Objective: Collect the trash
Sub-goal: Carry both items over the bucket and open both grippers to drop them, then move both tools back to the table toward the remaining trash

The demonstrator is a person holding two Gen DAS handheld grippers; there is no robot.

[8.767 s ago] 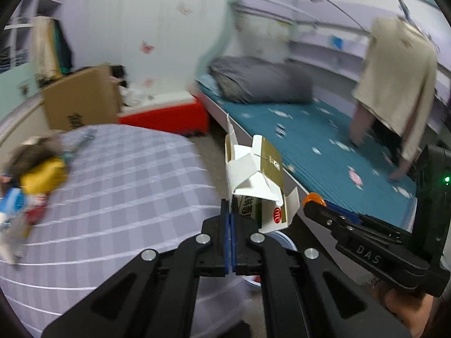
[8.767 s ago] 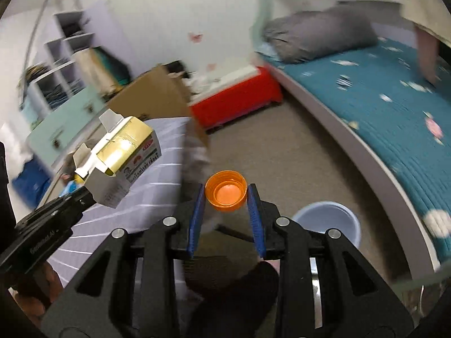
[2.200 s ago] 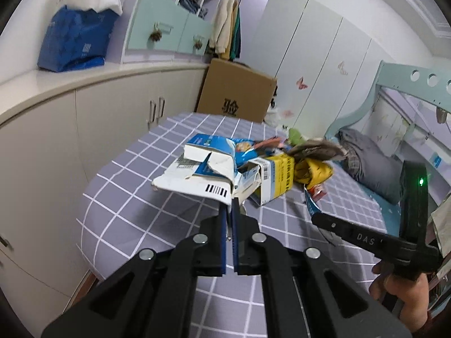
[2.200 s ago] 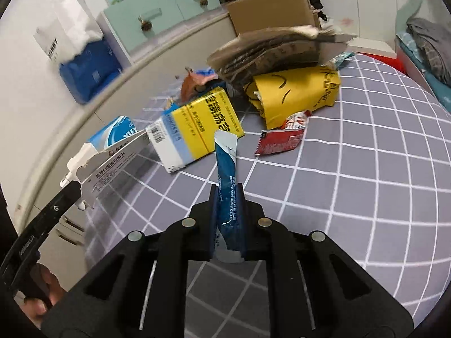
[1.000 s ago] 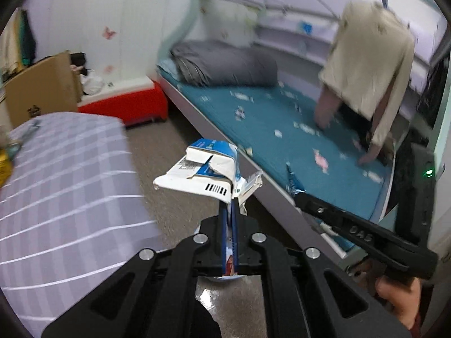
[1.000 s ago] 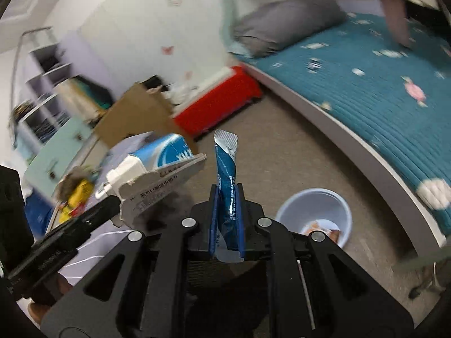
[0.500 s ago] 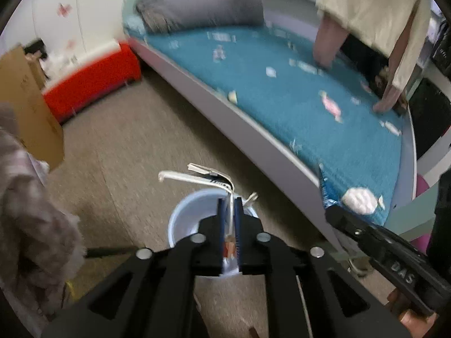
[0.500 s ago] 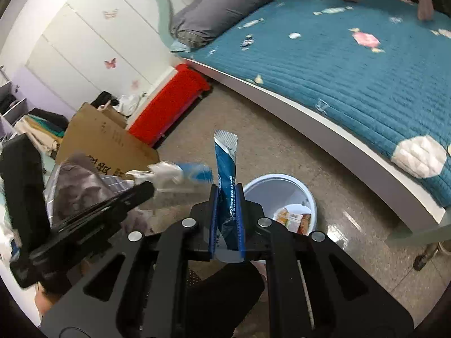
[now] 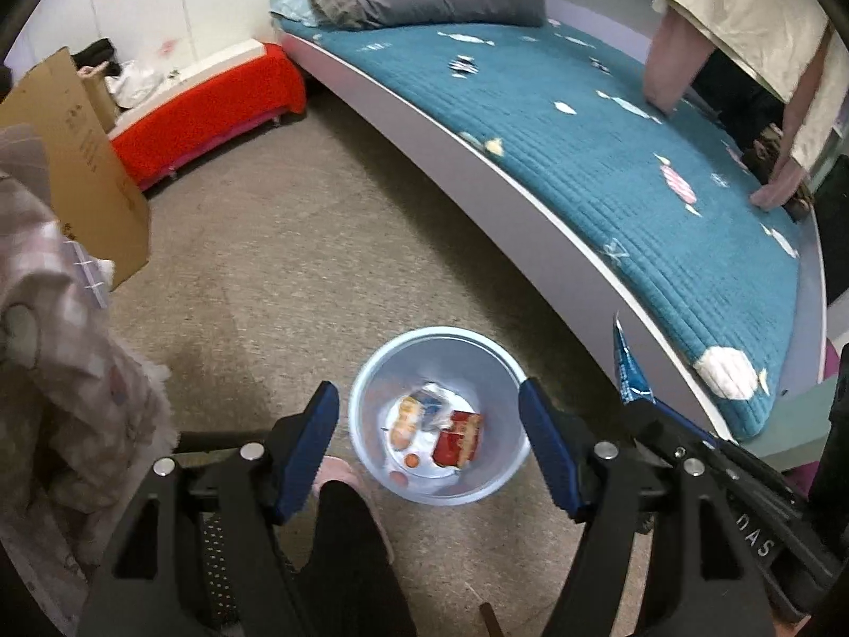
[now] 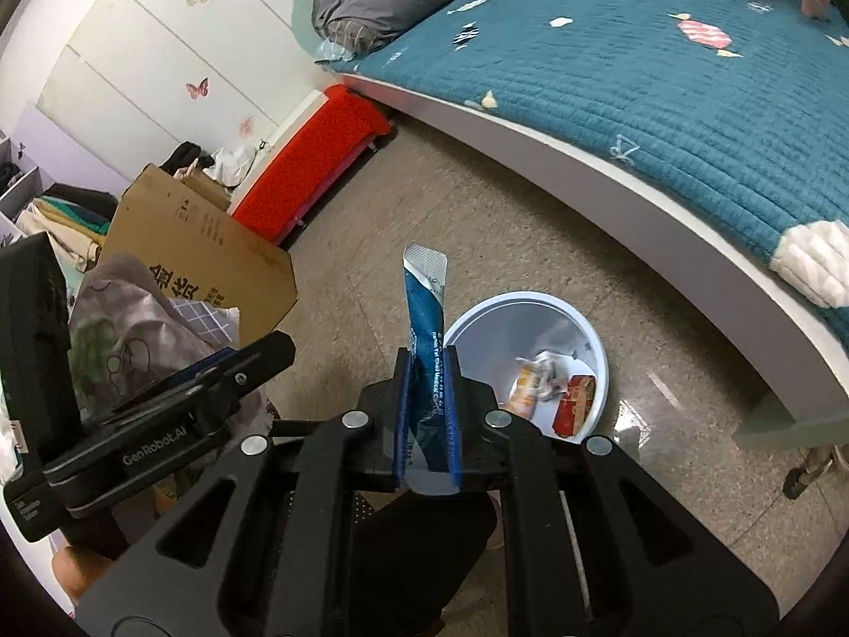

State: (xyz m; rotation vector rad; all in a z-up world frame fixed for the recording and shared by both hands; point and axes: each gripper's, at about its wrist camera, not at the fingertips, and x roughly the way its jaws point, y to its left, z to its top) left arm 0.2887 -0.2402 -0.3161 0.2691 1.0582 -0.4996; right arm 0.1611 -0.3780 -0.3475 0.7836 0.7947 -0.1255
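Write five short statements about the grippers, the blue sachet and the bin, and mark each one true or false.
1. The left gripper has its jaws spread wide with nothing between them. True.
2. The right gripper is open and empty. False: its jaws are shut on the blue sachet, which sticks up past the fingertips.
3. The pale blue bin on the floor already holds some wrappers. True.
4. The bin stands on the bed. False: it stands on the floor beside the bed.
5. The red bench is beyond the cardboard box in the right wrist view. True.
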